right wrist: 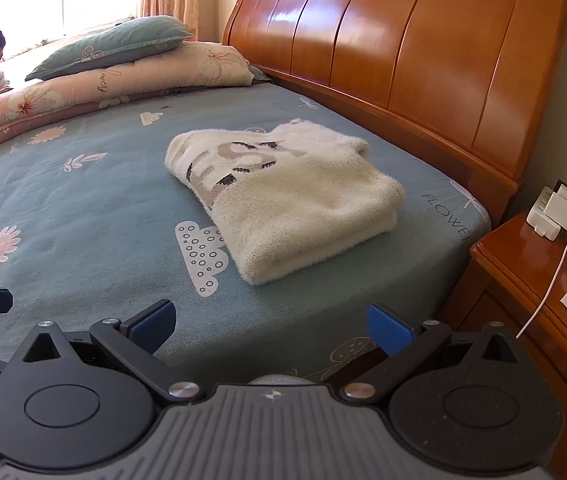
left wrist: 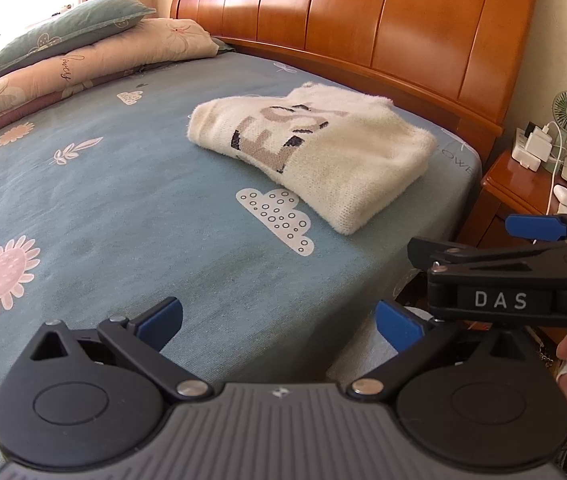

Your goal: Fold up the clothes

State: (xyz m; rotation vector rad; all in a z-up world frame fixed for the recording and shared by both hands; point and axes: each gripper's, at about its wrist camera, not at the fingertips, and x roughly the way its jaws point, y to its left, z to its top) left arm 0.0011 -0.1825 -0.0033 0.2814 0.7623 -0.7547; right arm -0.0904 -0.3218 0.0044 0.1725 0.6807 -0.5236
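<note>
Both grippers empty, sweater sitting folded out ahead

The left gripper and right gripper are both spread wide, holding nothing, low over the near edge of the bed. The cream sweater lies ahead toward the headboard, long axis running diagonally toward the near-right corner. I'd guess the right gripper is nearer, and folding looks done.
</note>
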